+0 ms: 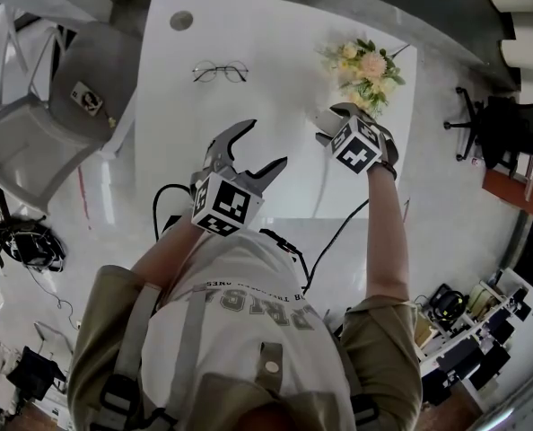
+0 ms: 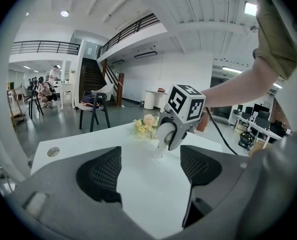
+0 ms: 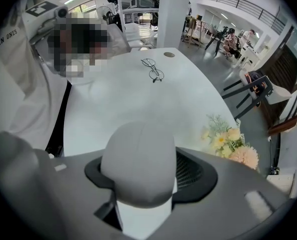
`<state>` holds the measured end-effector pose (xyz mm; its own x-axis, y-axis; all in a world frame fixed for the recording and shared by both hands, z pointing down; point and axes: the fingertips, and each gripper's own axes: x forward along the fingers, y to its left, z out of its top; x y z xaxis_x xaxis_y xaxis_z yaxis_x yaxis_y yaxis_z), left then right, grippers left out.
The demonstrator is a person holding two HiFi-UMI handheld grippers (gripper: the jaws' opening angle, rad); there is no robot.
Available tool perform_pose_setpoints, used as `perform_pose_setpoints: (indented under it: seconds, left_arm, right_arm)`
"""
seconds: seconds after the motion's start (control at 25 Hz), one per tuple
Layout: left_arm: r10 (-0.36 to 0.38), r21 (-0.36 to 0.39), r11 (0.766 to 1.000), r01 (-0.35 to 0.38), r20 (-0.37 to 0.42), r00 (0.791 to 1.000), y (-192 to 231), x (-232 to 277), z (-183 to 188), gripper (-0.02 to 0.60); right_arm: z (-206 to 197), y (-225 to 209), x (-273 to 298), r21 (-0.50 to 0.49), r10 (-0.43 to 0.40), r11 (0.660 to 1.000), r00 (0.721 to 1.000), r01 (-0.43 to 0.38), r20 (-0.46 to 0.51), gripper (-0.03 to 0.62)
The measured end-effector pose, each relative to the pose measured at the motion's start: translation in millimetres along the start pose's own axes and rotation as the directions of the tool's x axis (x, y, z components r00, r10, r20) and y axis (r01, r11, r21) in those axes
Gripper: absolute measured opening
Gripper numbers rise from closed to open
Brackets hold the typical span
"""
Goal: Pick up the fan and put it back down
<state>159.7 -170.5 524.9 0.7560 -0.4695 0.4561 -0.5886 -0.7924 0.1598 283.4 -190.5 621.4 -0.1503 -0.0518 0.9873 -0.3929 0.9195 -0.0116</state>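
So, the fan (image 3: 138, 164) is found upright on the white table (image 1: 204, 124), toward the right edge, at roughly 6 o'clock of the flowers (image 1: 367, 65) in the head view. In the left gripper view its foot looks to be planted on the tabletop. Its rounded pale head is clamped by the right gripper (image 1: 334, 124), which is pointed straight down over it, with a pad set against either side.

The left gripper (image 1: 262, 144) is held at about 8 o'clock of the right one, well apart from the fan; its jaws are spread wide, and only tabletop is seen between them; it is tilted a bit downward toward the table.

As for containers, little can be said: the flowers are bunched near the table's far right corner, at 12 o'clock of the right gripper; whether they are stuck in a vase or just laid down can't be made out.

A pair of glasses (image 1: 220, 71) is laid flat at 12 o'clock of the left gripper, well clear of everything else; a round grommet (image 1: 181, 20) is set into the far left corner, at 11 o'clock of the glasses. A grey chair (image 1: 33, 142) is parked at 9 o'clock of the table; a black cable (image 1: 338, 232) is trailed off the near edge at 6 o'clock of the right gripper.
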Motion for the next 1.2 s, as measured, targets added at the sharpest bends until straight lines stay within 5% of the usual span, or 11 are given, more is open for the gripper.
perform_pose_setpoints:
  seconds: [0.24,1.2]
  left_arm:
    - [0.003,0.004,1.0,-0.003,-0.008,1.0,0,1,0,0.38]
    - [0.053,0.01,0.999,-0.053,-0.007,0.999,8,-29,-7,0.38]
  right_arm:
    - [-2,-1,0,-0.005,-0.006,1.0,1.0,0.006,0.006,0.215]
    - [24,-3,-49,-0.004,-0.05,0.999,0.998,0.05,0.048,0.207]
